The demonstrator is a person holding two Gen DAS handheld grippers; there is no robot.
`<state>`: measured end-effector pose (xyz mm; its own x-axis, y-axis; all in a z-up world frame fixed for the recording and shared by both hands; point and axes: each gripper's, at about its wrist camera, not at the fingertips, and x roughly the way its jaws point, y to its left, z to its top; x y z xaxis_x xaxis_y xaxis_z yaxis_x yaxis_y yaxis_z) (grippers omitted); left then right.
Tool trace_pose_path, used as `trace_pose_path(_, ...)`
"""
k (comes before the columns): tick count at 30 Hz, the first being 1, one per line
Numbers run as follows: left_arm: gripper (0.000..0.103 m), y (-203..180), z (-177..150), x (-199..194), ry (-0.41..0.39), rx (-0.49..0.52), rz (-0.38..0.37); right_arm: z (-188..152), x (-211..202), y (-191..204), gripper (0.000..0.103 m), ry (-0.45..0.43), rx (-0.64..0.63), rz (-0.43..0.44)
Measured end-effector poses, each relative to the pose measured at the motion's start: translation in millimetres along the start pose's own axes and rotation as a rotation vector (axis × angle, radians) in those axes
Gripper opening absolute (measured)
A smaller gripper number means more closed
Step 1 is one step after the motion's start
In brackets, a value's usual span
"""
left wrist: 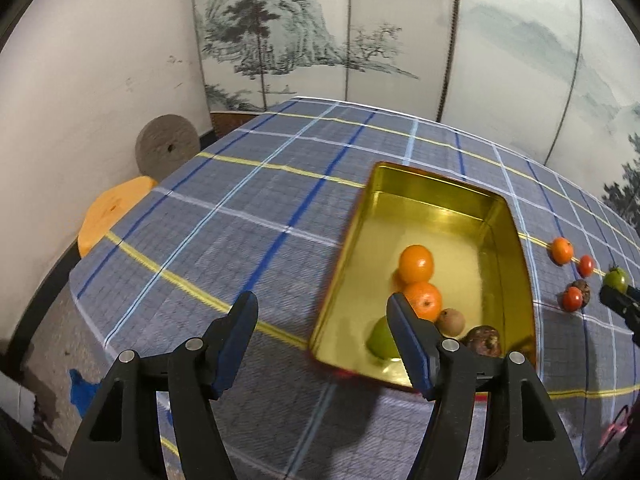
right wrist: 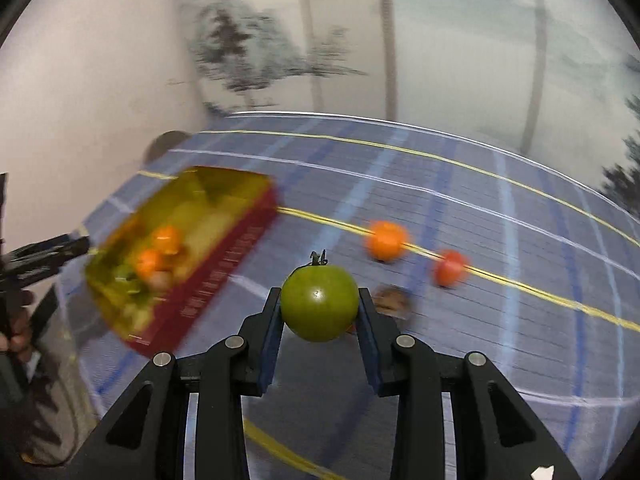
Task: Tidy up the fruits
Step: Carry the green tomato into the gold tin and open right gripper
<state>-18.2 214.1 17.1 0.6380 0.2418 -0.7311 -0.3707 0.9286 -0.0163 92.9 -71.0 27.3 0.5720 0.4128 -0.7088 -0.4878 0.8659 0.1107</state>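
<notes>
A gold tin with red outer walls lies on the plaid tablecloth. Inside it are two oranges, a green fruit, a small brown fruit and a dark wrinkled fruit. My left gripper is open and holds nothing, its right finger hanging over the tin's near left corner. My right gripper is shut on a green tomato, lifted above the cloth to the right of the tin. On the cloth beyond lie an orange, a red tomato and a brown fruit.
A second red tomato lies by the brown fruit. Off the table's left edge stand a grey stone disc and an orange stool. A painted folding screen closes the back. A person's hand shows at the left.
</notes>
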Motion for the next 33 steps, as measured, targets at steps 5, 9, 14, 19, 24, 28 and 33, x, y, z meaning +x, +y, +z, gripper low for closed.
trace_pose_path(5,0.068,19,-6,0,0.018,-0.023,0.028,12,16,57,0.032,0.011,-0.088,0.104)
trace_pose_path(9,0.068,33,-9,-1,0.022,-0.046,0.044,17,35,91,0.032,0.039,-0.132,0.161)
trace_pose_path(14,0.068,47,-14,0,0.034,-0.070,0.055,14,56,123,0.032,0.074,-0.179,0.192)
trace_pose_path(19,0.068,52,-17,5,0.053,-0.072,0.060,7,75,138,0.032,0.111,-0.209,0.190)
trace_pose_path(24,0.068,54,-20,6,0.057,-0.069,0.065,6,83,143,0.032,0.123,-0.225,0.183)
trace_pose_path(28,0.068,58,-21,7,0.063,-0.080,0.071,4,86,145,0.032,0.129,-0.230,0.183)
trace_pose_path(33,0.068,61,-23,6,0.066,-0.087,0.071,1,89,149,0.033,0.131,-0.244,0.175)
